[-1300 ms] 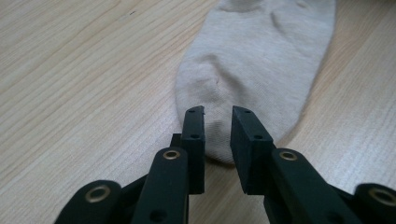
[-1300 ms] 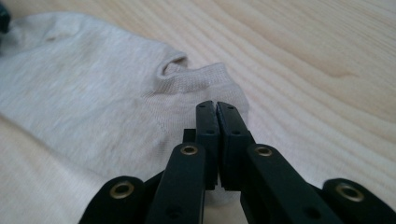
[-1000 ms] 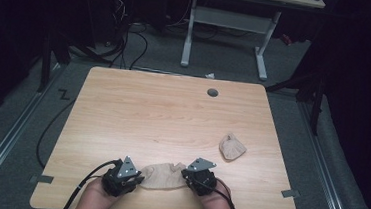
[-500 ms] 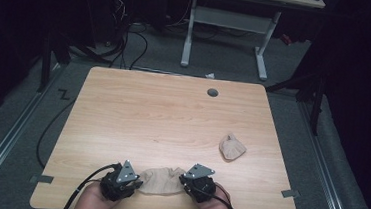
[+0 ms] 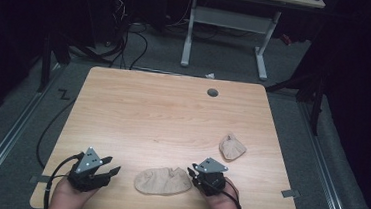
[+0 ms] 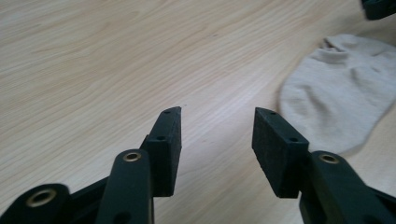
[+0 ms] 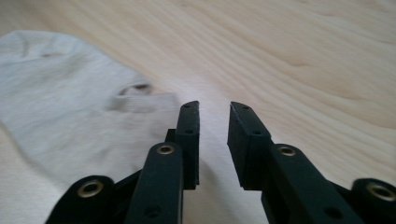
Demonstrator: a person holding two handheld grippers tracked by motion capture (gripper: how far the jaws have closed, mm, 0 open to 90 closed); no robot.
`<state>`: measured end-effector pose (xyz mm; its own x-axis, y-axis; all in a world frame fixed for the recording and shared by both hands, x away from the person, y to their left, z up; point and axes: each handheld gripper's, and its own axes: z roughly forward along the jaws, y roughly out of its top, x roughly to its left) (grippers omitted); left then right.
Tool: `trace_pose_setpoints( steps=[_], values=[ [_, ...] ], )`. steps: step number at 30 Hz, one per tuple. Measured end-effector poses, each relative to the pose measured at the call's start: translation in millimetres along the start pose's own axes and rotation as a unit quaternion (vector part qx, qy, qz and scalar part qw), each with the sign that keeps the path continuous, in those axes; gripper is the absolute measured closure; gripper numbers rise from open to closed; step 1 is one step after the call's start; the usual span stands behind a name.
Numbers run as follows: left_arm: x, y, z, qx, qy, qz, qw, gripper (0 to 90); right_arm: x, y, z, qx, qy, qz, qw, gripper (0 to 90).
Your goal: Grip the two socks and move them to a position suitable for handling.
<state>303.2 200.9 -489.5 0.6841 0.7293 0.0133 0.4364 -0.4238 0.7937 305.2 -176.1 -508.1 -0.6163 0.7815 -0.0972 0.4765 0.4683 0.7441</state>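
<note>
Flanking the sock, both grippers' fingers have just opened, left wider, right seemingly clear of it.

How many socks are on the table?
2. One beige sock lies flat near the front edge, between the left gripper and the right gripper. A second, bunched-up sock sits farther back, toward the right side.

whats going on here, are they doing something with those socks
A person at a wooden table works with tongs in each hand on a flat beige sock. Both tongs have just been opening and neither holds it now. The left tongs are open and apart from the sock's toe end. The right tongs are slightly open right beside its cuff end. A second, bunched-up sock lies farther off.
</note>
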Motion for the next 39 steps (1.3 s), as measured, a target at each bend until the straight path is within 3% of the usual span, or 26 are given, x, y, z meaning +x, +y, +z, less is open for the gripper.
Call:
trace_pose_setpoints(
  steps=[5, 6, 7, 13, 19, 25, 30, 39],
  values=[
    [10.0, -4.0, 7.6, 0.005, 0.013, -0.014, 0.9998, 48.4, -29.9, -0.7, -6.0, 0.001, -0.027, 0.022, 0.9994, 67.7],
    [10.0, -4.0, 7.6, 0.005, 0.013, -0.014, 0.9998, 47.7, -29.9, -0.7, -6.0, 0.001, -0.027, 0.022, 0.9994, 67.7],
    [10.7, -4.9, 9.8, 0.010, 0.017, -0.014, 0.9997, 47.6, -45.4, -1.5, -7.6, 0.010, -0.045, 0.029, 0.9985, 66.4],
    [9.3, -5.1, 13.2, 0.013, 0.018, -0.006, 0.9997, 46.7, -87.1, -1.6, -13.9, 0.023, -0.093, 0.058, 0.9937, 62.8],
    [8.7, -5.4, 15.4, 0.020, 0.015, -0.003, 0.9997, 46.1, -114.8, 1.9, -16.0, 0.037, -0.123, 0.073, 0.9891, 60.6],
    [9.3, -5.4, 15.6, 0.021, 0.016, -0.004, 0.9996, 46.2, -120.6, 2.5, -16.0, 0.042, -0.123, 0.082, 0.9881, 57.8],
    [8.8, -5.3, 17.2, 0.021, 0.015, -0.004, 0.9997, 46.2, -112.5, -3.5, -6.7, 0.057, -0.104, 0.070, 0.9904, 52.4],
    [7.3, -5.0, 17.7, 0.024, 0.012, 0.000, 0.9996, 46.3, -111.7, -9.0, 4.8, 0.080, -0.112, 0.066, 0.9883, 52.2]
  ],
)
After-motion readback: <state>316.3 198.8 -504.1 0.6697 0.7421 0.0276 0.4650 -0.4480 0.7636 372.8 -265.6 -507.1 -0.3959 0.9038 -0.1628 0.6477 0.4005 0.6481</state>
